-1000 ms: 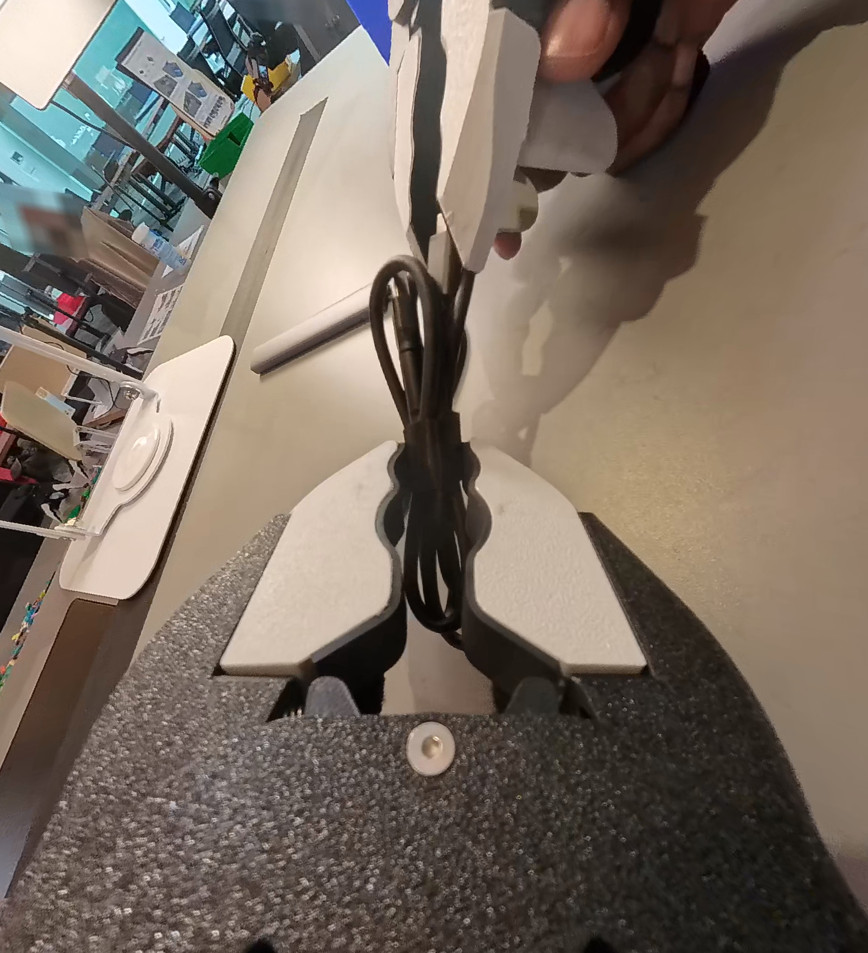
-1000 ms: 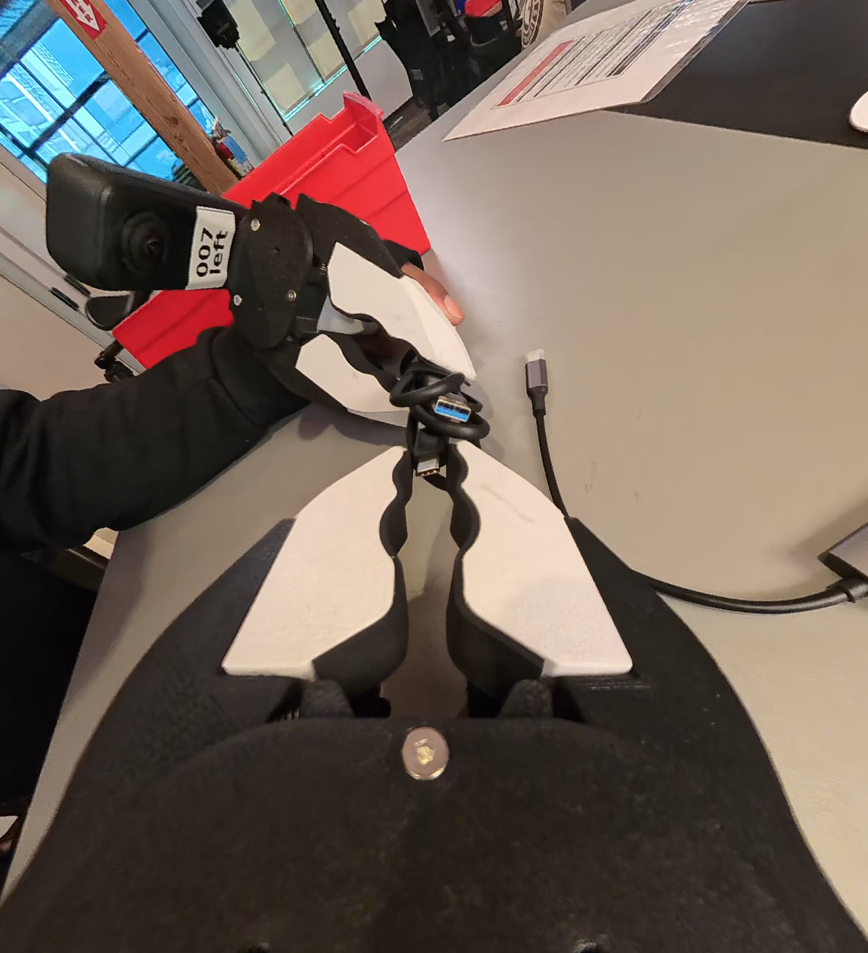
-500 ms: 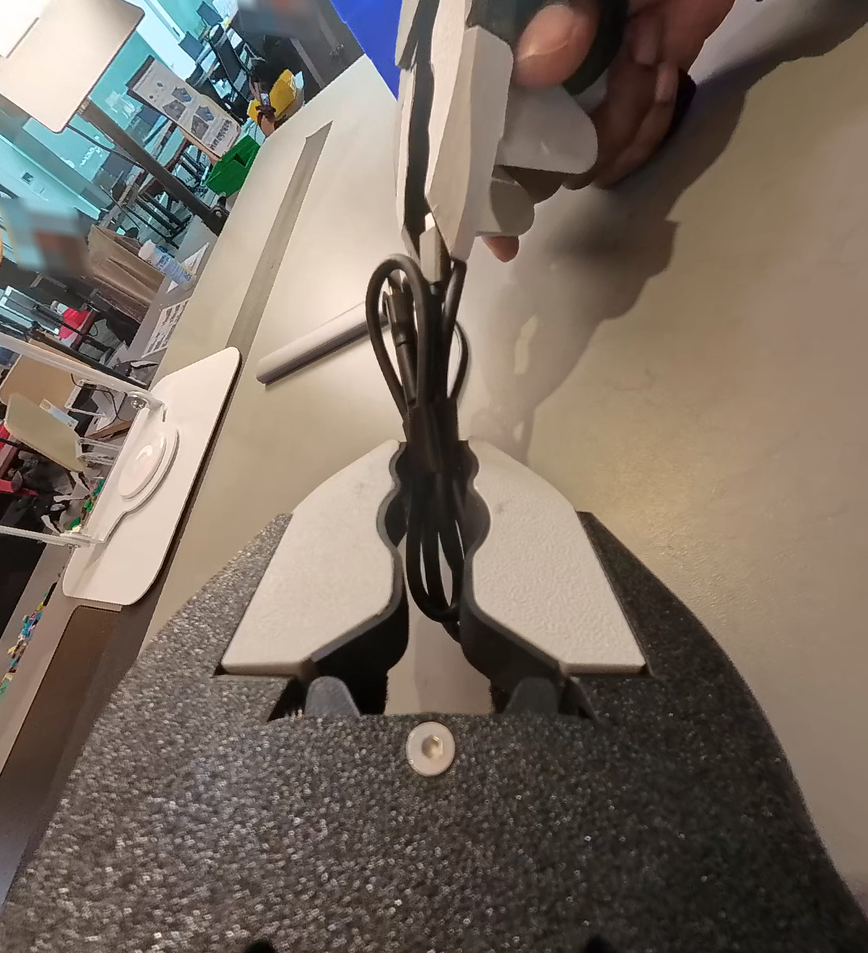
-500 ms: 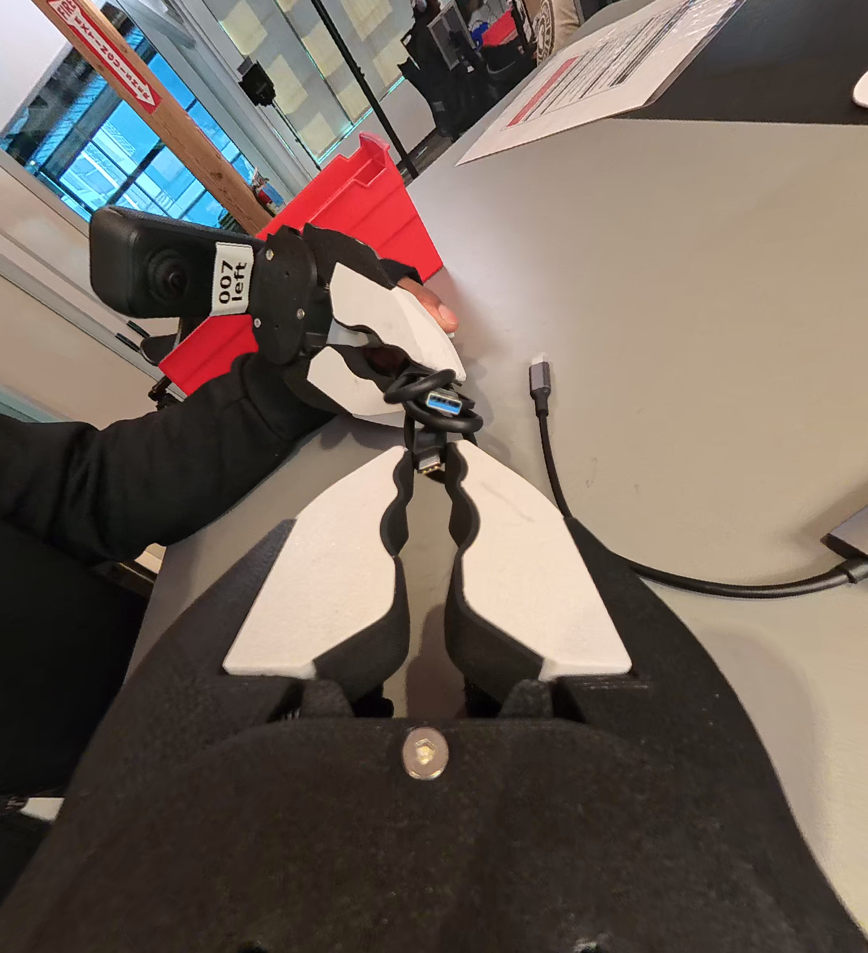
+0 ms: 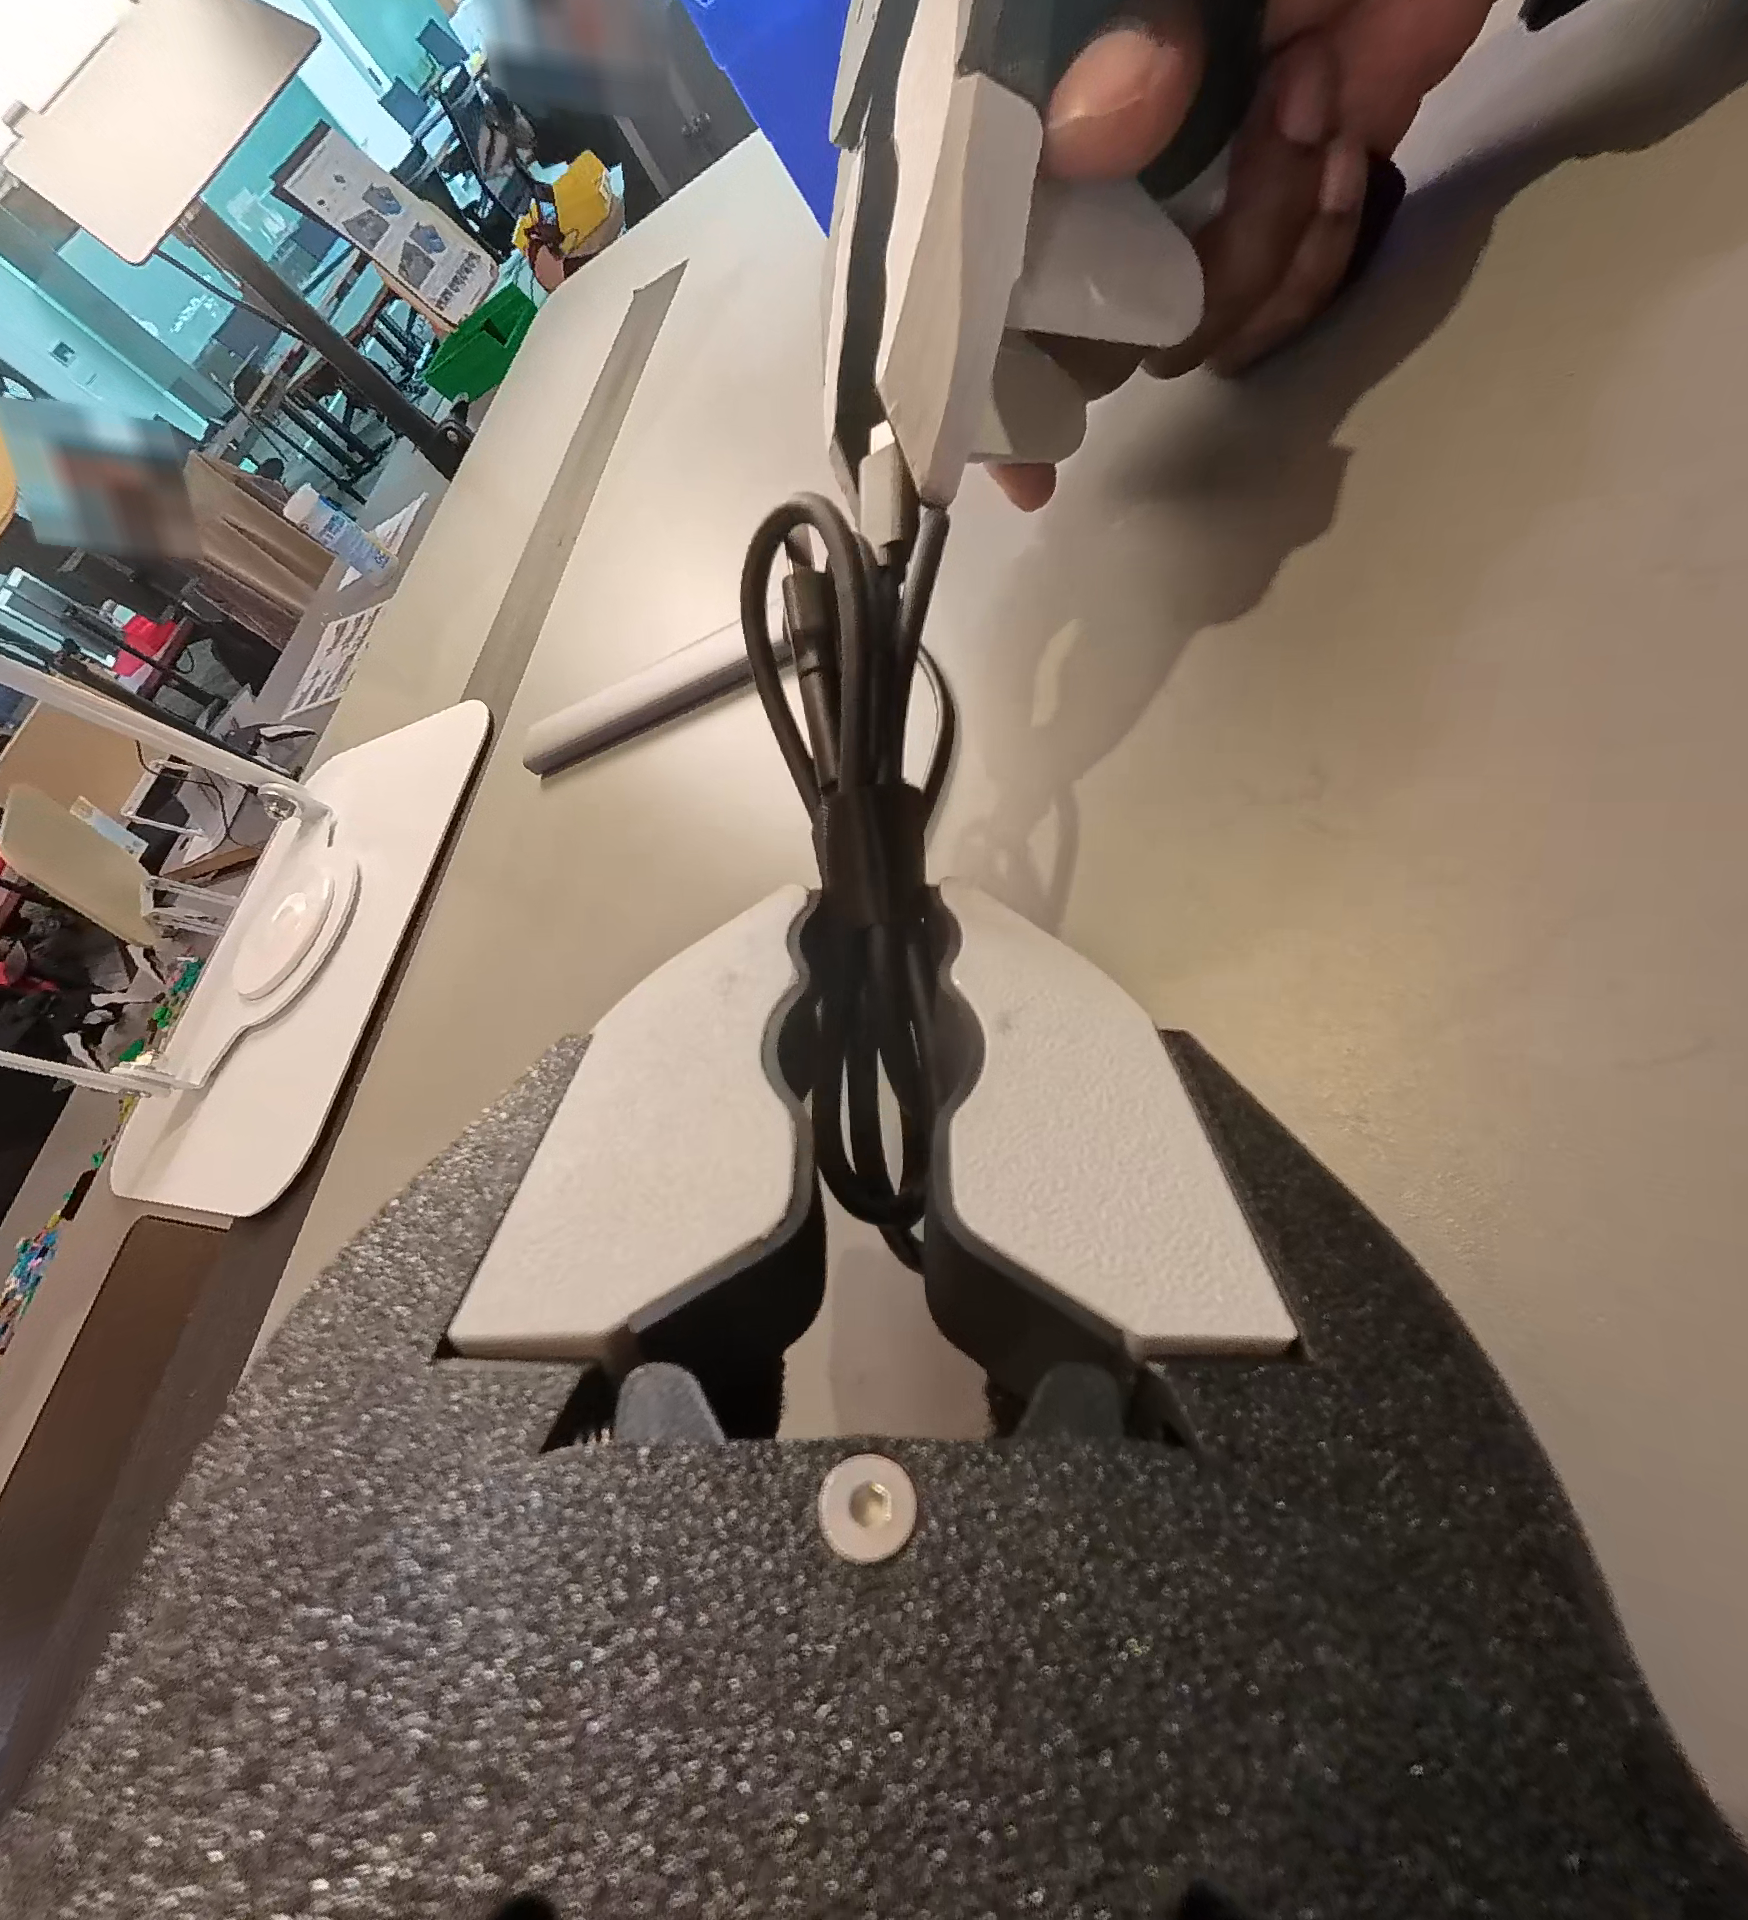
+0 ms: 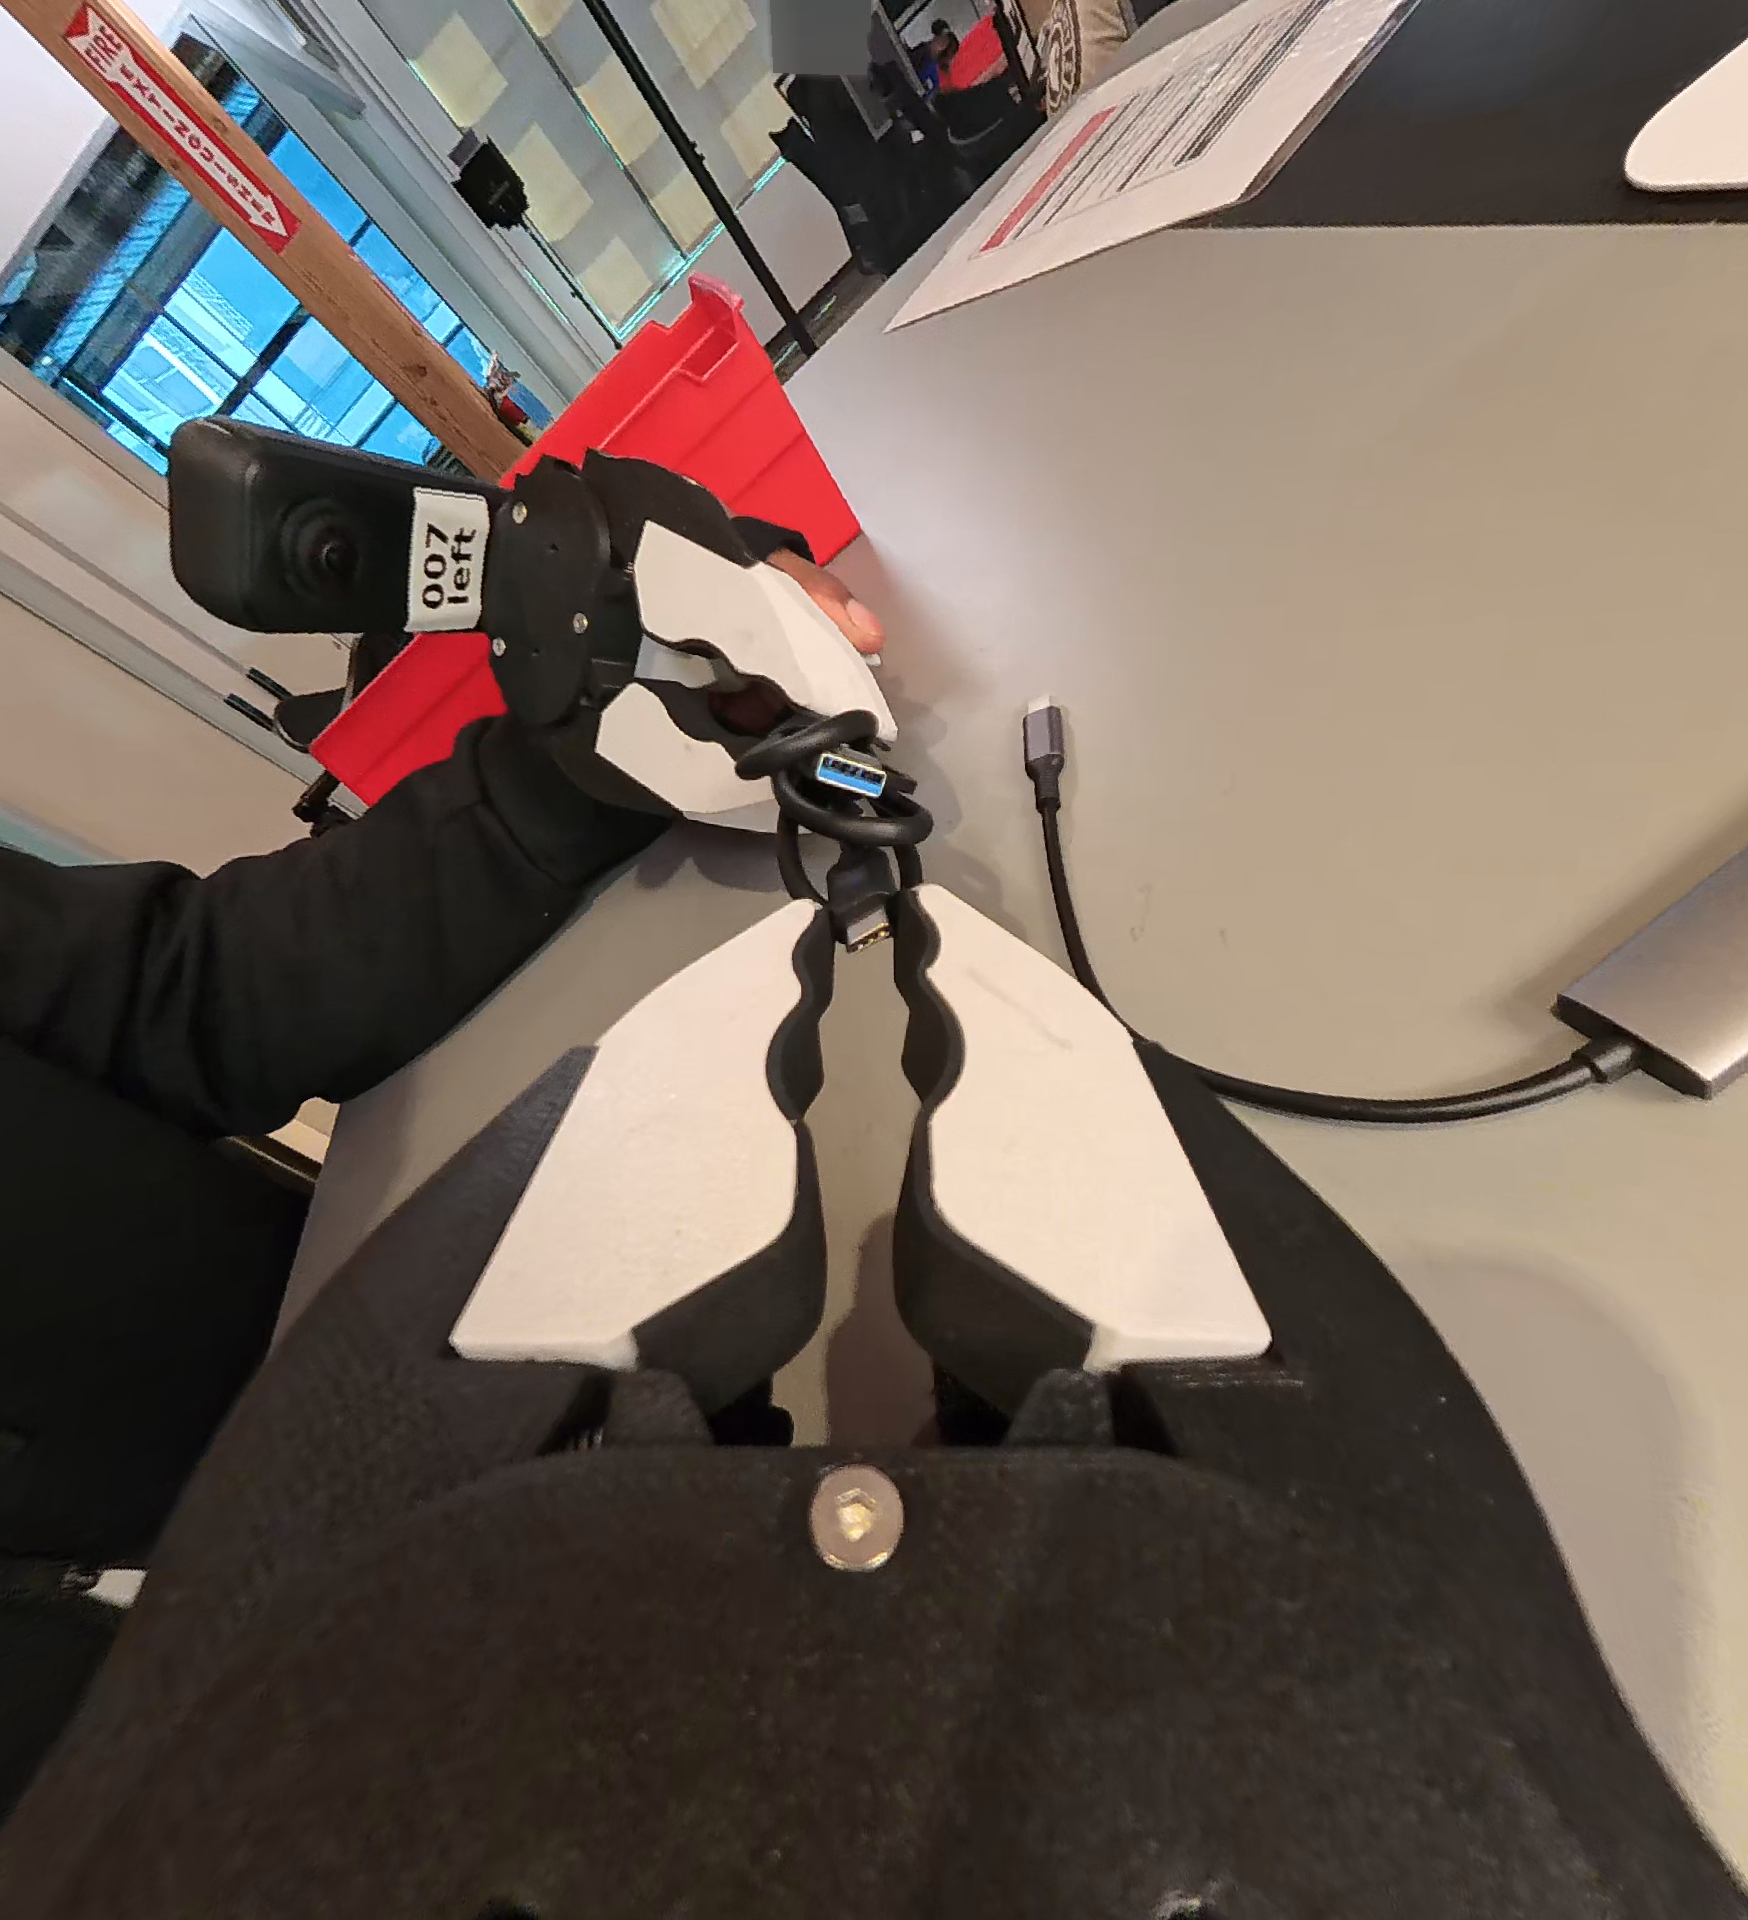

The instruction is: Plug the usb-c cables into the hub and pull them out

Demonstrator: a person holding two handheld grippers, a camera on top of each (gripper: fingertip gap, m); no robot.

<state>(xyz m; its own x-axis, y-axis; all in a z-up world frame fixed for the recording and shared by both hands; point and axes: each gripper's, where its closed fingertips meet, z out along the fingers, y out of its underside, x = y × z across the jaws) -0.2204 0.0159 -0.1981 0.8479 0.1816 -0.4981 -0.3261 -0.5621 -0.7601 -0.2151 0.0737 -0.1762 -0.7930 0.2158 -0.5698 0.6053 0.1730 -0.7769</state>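
Note:
A coiled black cable (image 5: 865, 1039) is clamped between my left gripper's (image 5: 875, 894) fingers, above the grey table. Its loop sticks out ahead of the tips. My right gripper (image 6: 868, 904) is shut on the cable's USB-C plug (image 6: 862, 914); it shows from the side in the left wrist view (image 5: 891, 488). In the right wrist view the left gripper (image 6: 875, 764) holds the coil, whose blue USB-A plug (image 6: 849, 774) points out. The grey hub (image 6: 1722, 997) lies at the right, its own black lead ending in a loose USB-C plug (image 6: 1044, 738) on the table.
A red bin (image 6: 704, 436) stands at the table's edge behind the left gripper. A printed sheet (image 6: 1161, 156) lies at the far side. A white stand base (image 5: 330, 935) sits at the left. The hub (image 5: 641, 707) lies beyond the cable. The grey hub (image 6: 1722, 997) lies around 12 centimetres away from my right fingertips.
Both grippers keep their hold on the cable. The pair has shifted only slightly and the views have tilted a little.

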